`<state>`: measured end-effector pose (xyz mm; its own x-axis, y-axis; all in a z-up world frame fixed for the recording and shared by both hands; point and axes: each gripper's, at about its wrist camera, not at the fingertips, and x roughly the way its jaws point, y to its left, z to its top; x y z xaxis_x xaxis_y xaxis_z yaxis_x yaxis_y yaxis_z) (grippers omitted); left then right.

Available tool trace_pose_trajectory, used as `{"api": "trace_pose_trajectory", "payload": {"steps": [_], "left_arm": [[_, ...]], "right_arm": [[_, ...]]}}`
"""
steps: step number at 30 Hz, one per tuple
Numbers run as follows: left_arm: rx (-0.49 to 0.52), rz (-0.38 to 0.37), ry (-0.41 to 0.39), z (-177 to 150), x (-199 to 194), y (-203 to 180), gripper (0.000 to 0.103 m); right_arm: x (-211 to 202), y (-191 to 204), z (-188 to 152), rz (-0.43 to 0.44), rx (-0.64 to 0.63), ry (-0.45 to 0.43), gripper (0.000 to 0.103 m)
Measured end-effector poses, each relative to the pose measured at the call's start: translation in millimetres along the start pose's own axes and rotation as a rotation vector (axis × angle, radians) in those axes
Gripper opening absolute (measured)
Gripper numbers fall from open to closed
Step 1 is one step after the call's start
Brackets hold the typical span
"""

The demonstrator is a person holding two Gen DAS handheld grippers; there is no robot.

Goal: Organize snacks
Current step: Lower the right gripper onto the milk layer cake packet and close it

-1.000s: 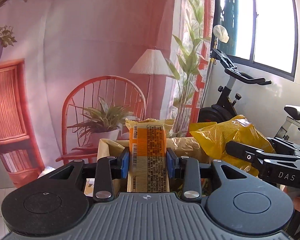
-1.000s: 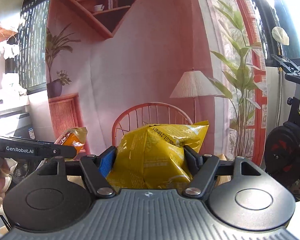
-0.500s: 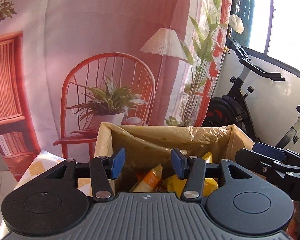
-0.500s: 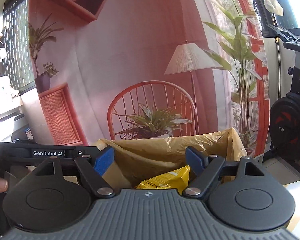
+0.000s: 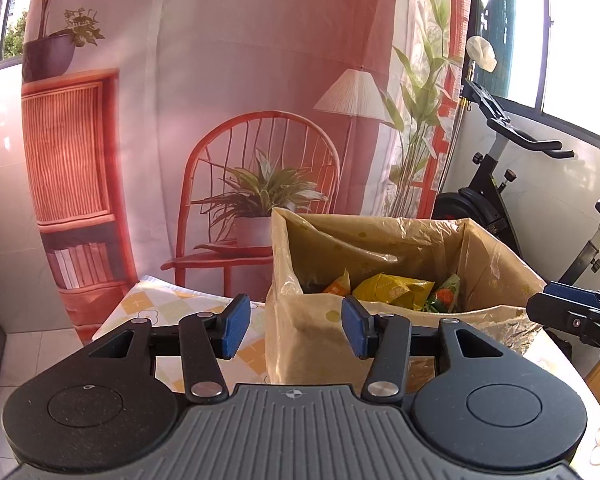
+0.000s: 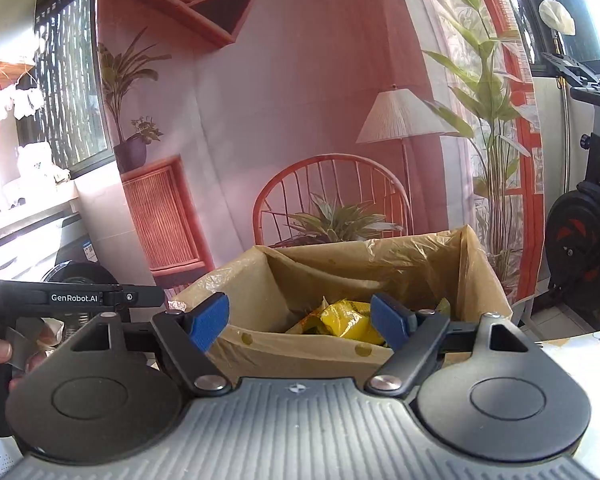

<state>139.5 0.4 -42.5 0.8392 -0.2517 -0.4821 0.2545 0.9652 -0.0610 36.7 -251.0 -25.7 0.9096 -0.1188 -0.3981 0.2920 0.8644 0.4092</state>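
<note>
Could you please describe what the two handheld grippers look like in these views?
Both the left gripper and the right gripper share one design: black linkage arms with silver pivot pins, blue pads on the fingertips, round black discs either side, and a ribbed grey base. The left gripper's side reads "GenRobot.AI" in white.

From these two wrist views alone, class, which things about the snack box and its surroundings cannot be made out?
- Left wrist view: the box bottom and most snacks; its near wall hides them, and only a yellow packet and orange and green tops show.
- Right wrist view: the right gripper covers the yellow packet edges.
- Both views: packet print is too small to read.
- Left wrist view: the right gripper is cut by the edge.
</note>
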Motion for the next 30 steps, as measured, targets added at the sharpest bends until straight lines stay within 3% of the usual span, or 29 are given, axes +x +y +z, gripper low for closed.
{"api": "trace_pose_trajectory", "payload": {"steps": [9,15,21,30], "left_arm": [[-0.055,0.057,0.089,-53,-16,28,0.052],[-0.072,0.077,0.125,-74,-17,38,0.052],[-0.088,0.071,0.154,-88,-12,41,0.052],[-0.108,0.053,0.203,-113,-2,40,0.052]], "right_arm": [[-13,2,-57,-0.079,-0.001,0.156,0.081],[-13,-1,-93,-0.143,-0.028,0.282,0.092],[-10,-14,-133,-0.225,-0.052,0.419,0.094],[-3,-19,-177,-0.259,-0.064,0.554,0.095]]}}
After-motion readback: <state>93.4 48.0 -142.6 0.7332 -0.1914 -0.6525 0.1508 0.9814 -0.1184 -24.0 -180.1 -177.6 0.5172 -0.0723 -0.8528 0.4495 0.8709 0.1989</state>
